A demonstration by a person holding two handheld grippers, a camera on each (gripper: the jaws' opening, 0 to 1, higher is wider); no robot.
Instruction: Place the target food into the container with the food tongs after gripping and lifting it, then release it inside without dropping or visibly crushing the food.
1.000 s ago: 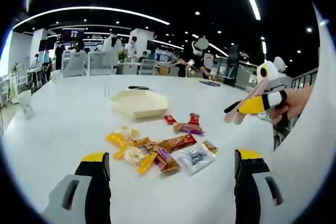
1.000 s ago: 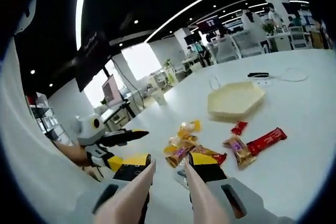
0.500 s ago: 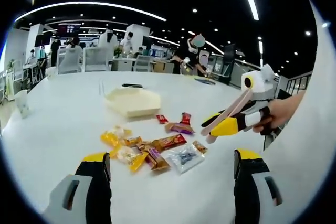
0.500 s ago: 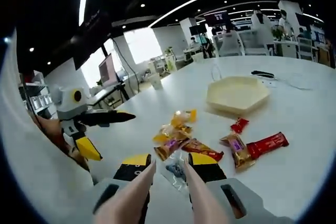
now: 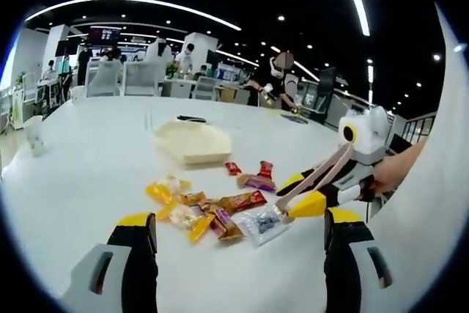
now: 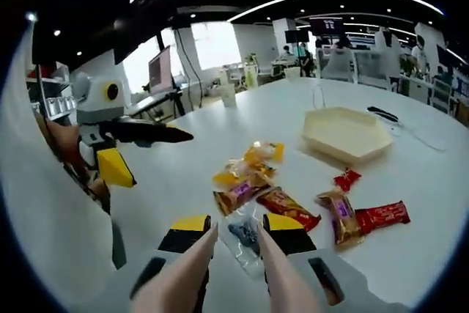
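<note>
Snack packets lie in a loose heap on the white table (image 5: 88, 159). The nearest is a clear packet (image 6: 242, 237) (image 5: 267, 221) with dark sweets. My right gripper (image 6: 236, 229) is shut on a pair of beige food tongs (image 6: 192, 267). The tong tips stand a little apart, over the near end of that clear packet. In the left gripper view the right gripper (image 5: 302, 192) reaches in from the right, with the tongs (image 5: 316, 179) slanting down to the packet. My left gripper (image 5: 238, 226) is wide open and holds nothing. The cream hexagonal container (image 6: 350, 133) (image 5: 192, 142) sits beyond the heap.
Yellow packets (image 6: 256, 156), a brown bar (image 6: 287, 208) and red packets (image 6: 384, 215) lie around the clear one. A paper cup (image 5: 34, 134) stands at the table's left. A black object with a cable (image 6: 382, 113) lies behind the container. People and chairs are far behind.
The right gripper with the tongs has come down and in towards the heap, so the tong tips now reach the clear packet. The packets and the container have not moved.
</note>
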